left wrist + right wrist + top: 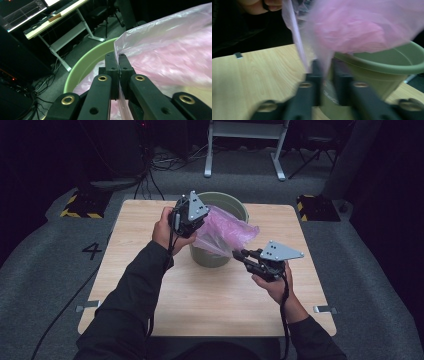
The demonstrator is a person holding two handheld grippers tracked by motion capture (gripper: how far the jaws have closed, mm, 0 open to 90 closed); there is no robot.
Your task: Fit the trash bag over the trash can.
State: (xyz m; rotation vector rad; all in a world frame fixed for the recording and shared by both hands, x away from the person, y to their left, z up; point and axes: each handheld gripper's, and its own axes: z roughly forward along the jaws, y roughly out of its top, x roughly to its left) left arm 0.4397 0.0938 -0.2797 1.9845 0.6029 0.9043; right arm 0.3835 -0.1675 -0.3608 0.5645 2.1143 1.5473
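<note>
A wooden table [150, 225] holds a green bucket [235, 205] with a pink plastic bag [227, 227] stretched over its rim between 2 grippers. The left gripper [119, 58], raised in the left hand [165, 232] at the bucket's near-left edge, has its jaws pinched together on the bag's edge. The right gripper [325, 67], held low in the right hand [275, 285] beside the bucket's near-right side, has the bag's lower corner between nearly closed jaws.

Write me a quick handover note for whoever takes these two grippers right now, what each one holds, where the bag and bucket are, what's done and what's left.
Left gripper: shut on an edge of the pink plastic bag, above the green bucket.
Right gripper: jaws pinching the bag's near edge, at the bucket's front; its view is blurred.
The bucket stands on the wooden table.
Done: bag held between both grippers over the bucket's mouth.
Left, probably: spread the bag open and fit it into the bucket; its edge isn't over the rim yet.
</note>
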